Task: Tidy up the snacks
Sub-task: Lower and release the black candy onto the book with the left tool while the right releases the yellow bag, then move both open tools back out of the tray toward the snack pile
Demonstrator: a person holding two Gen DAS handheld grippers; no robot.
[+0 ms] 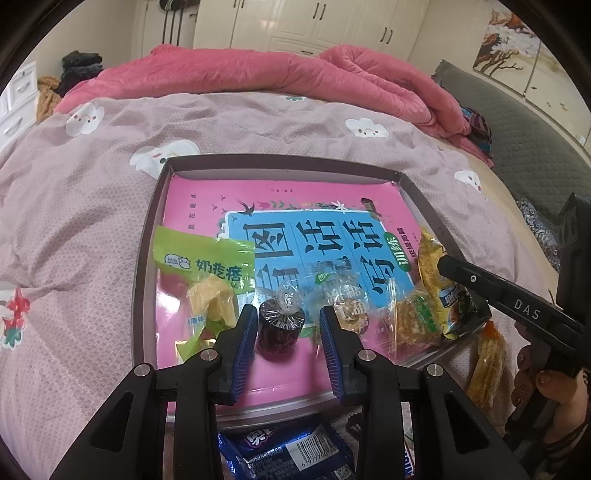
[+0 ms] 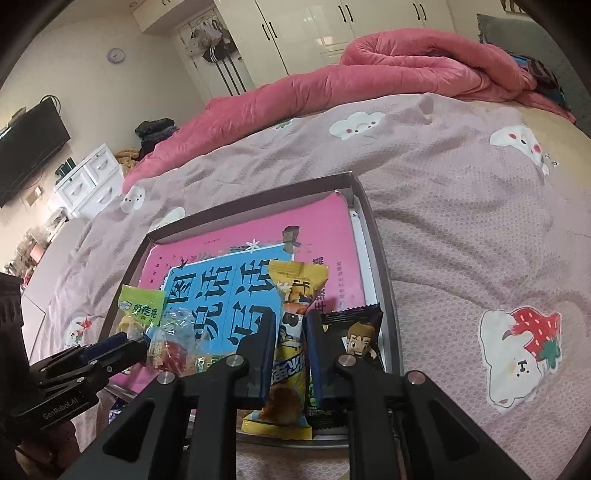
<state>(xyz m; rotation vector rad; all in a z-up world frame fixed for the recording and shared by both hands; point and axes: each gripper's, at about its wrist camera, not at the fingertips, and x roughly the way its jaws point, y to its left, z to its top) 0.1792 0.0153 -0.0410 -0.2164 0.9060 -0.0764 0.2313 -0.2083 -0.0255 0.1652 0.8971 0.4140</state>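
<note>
Left gripper wide around dark jelly cup, lower centre: tipping risk. Right gripper clamped on yellow snack packet: crushing risk.

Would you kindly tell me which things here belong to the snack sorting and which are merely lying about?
Job: tray, green milk-curd packet, dark jelly cup, yellow snack packet, black snack packet, blue wafer packet.
Lying about: pink quilt, wardrobe, television.
</note>
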